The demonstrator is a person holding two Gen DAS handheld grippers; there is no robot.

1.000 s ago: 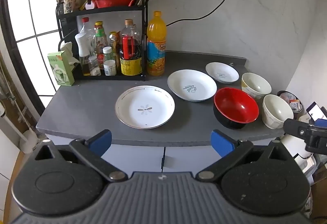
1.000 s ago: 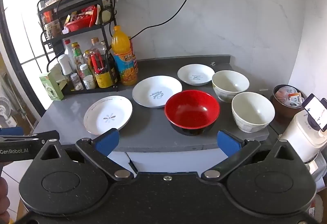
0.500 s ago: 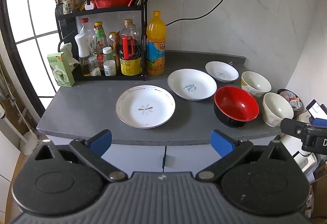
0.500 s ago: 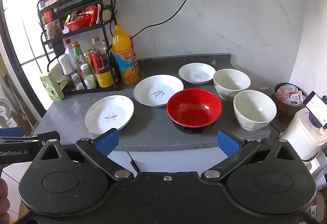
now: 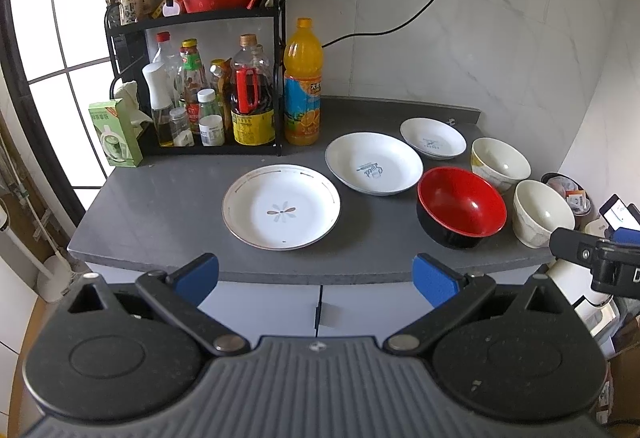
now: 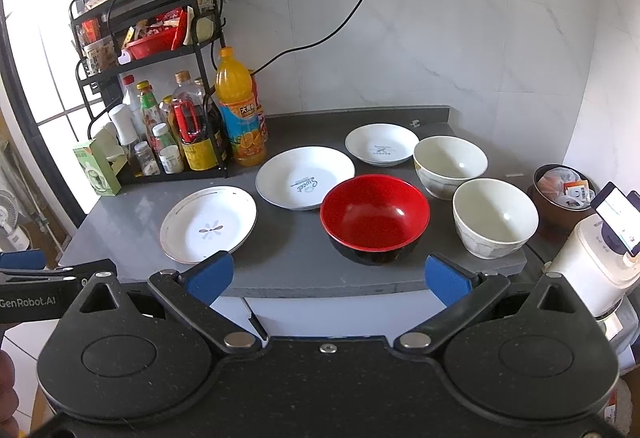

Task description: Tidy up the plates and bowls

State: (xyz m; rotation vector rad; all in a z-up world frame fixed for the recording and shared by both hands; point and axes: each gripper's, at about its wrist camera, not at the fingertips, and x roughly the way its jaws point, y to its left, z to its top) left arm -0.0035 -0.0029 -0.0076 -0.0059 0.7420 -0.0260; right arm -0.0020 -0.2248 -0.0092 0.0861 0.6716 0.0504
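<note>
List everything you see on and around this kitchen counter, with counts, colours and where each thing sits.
Plates: 3, white, across the counter's middle.
Red bowl: 1, red inside, black outside, front centre.
White bowls: 2, counter's right end.
Orange drink bottle: 1, beside the rack.
Rack: 1, black, back left, holding condiment bottles.
Green box: 1, left of the rack.
Counter: 1, grey.
Left tongs: open, empty.
Right tongs: open, empty.

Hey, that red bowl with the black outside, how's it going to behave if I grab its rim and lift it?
The red bowl looks glossy, so its rim may be slippery. Its thin wall suggests lacquered plastic: probably light and rigid. It narrows toward the base, so a one-sided pinch may tilt it.
</note>
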